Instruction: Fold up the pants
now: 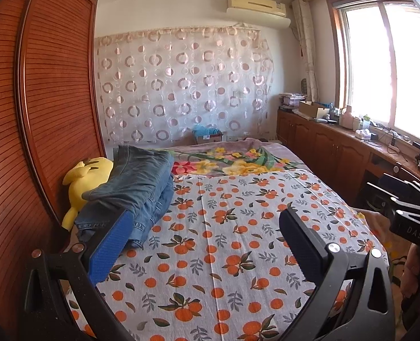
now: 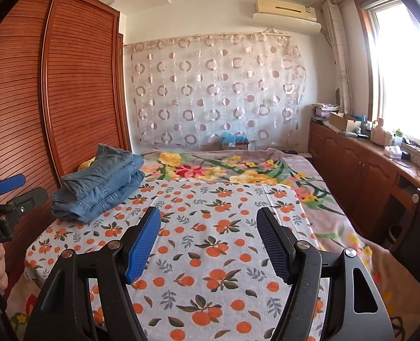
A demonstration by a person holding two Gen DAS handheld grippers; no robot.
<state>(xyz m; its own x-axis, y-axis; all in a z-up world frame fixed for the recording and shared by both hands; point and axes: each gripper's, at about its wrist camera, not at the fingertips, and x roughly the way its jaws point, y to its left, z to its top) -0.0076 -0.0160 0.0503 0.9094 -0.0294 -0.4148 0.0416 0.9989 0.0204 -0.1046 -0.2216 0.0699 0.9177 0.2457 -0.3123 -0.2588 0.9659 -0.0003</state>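
Note:
A pair of blue jeans (image 1: 136,190) lies folded in a thick stack on the left side of the orange-print sheet (image 1: 224,241), beside the wardrobe. It also shows in the right wrist view (image 2: 102,184). My left gripper (image 1: 207,213) is open and empty, held above the sheet just right of the jeans; its left finger overlaps the stack's near corner in view. My right gripper (image 2: 208,213) is open and empty above the middle of the sheet (image 2: 210,241), well right of the jeans. Each gripper's body appears at the edge of the other's view.
A yellow plush toy (image 1: 82,182) lies behind the jeans against the wooden wardrobe (image 1: 39,113). A floral blanket (image 1: 238,162) covers the bed's far end. Low wooden cabinets (image 1: 338,153) with clutter run under the window on the right.

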